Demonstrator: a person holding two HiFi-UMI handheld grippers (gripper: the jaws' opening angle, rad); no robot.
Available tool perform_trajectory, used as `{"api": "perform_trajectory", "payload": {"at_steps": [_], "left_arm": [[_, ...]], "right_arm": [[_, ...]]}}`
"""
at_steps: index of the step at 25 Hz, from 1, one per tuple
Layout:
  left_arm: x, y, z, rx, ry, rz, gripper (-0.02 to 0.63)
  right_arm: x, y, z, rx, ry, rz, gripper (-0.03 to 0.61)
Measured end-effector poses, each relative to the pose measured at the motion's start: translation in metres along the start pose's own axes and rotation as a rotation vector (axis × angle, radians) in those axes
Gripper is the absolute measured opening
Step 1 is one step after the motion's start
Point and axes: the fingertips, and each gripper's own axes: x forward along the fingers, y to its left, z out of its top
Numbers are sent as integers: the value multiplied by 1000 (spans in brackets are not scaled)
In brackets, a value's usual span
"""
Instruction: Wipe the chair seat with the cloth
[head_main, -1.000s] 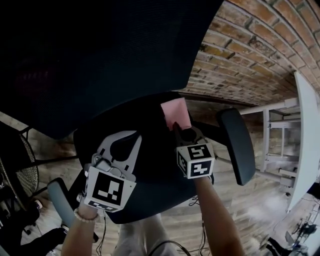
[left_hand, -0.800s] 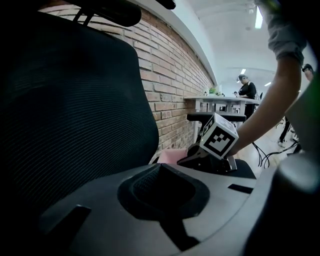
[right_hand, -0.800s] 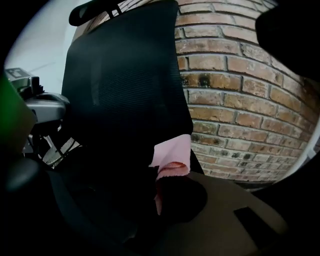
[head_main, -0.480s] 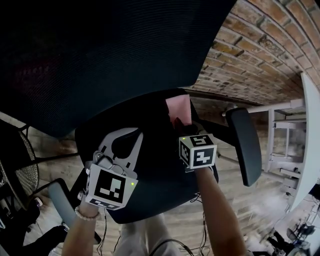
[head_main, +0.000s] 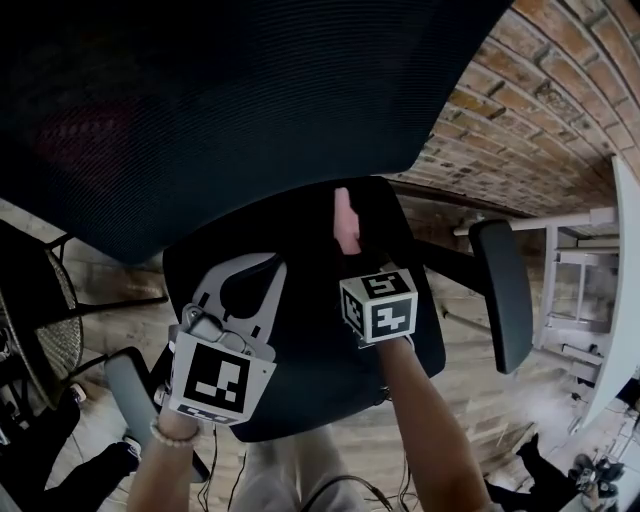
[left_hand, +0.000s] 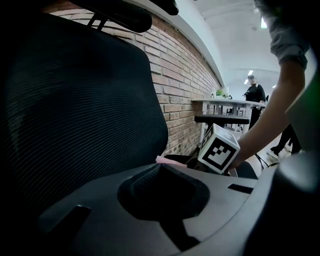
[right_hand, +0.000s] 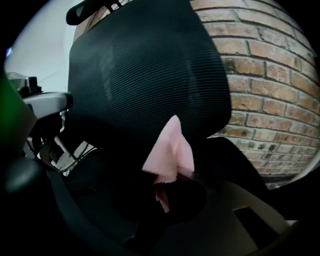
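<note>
Pinching the pink cloth (head_main: 343, 212) in our right gripper (head_main: 352, 245) over the chair seat (head_main: 310, 370), we hold our left gripper (head_main: 255, 270) closed.

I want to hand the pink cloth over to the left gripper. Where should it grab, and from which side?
Grip the loose peak of the cloth, standing above the right gripper, which pinches its lower part. Come from the left, over the chair seat: that bunched peak looks the only free part, and the backrest blocks the far side.
</note>
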Motion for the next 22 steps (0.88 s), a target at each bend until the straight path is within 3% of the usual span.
{"api": "perform_trajectory", "payload": {"at_steps": [22], "left_arm": [[-50,20,5,10,-32,85,18]], "right_arm": [[16,223,-49,-120,71,442,51]]}}
